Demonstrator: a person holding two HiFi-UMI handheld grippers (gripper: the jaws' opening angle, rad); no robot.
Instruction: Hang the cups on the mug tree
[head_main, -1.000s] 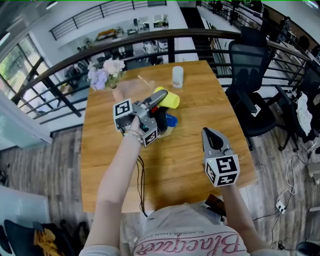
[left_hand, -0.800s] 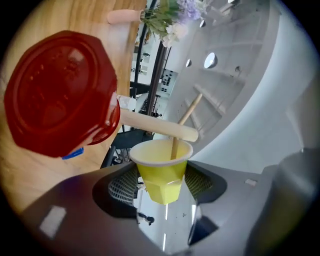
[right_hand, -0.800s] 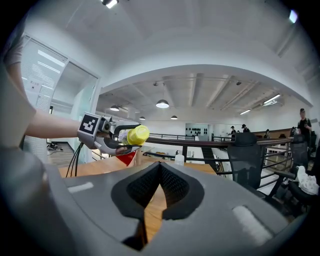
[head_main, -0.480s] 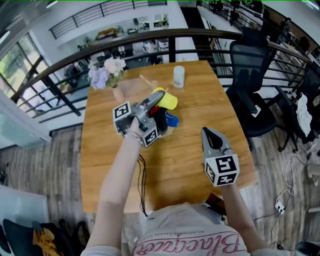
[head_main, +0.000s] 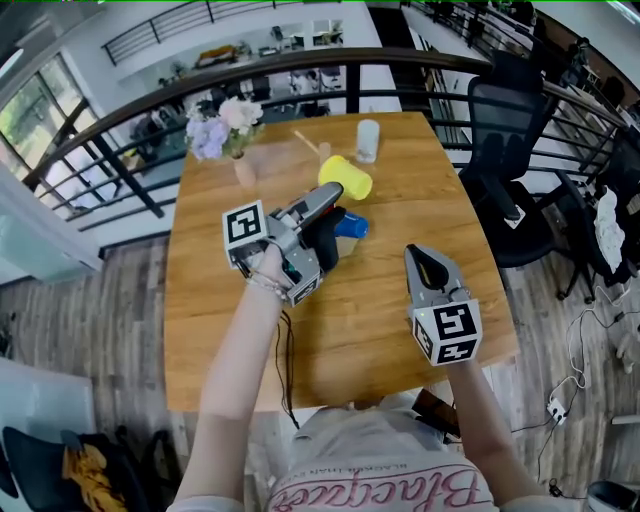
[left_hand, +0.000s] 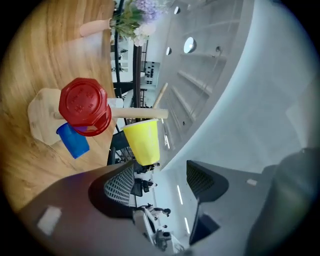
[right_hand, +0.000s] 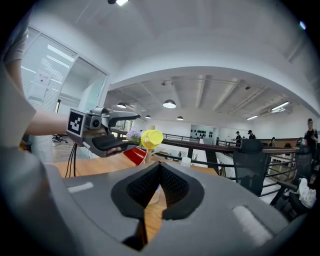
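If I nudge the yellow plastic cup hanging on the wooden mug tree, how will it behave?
The yellow plastic cup looks thin-walled, so probably light. It hangs mouth-first off the wooden mug tree, so a nudge would likely rock it or slide it off.

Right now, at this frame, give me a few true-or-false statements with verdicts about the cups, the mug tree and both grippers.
1. The yellow cup hangs from a peg of the mug tree. True.
2. The left gripper has its jaws clamped on the yellow cup. False: the jaws are opening with nothing between them, and the cup sits just ahead of them.
3. The right gripper has its jaws together and holds nothing. True.
4. The flowers stand at the table's near edge, by the person. False: they stand at the far left corner.
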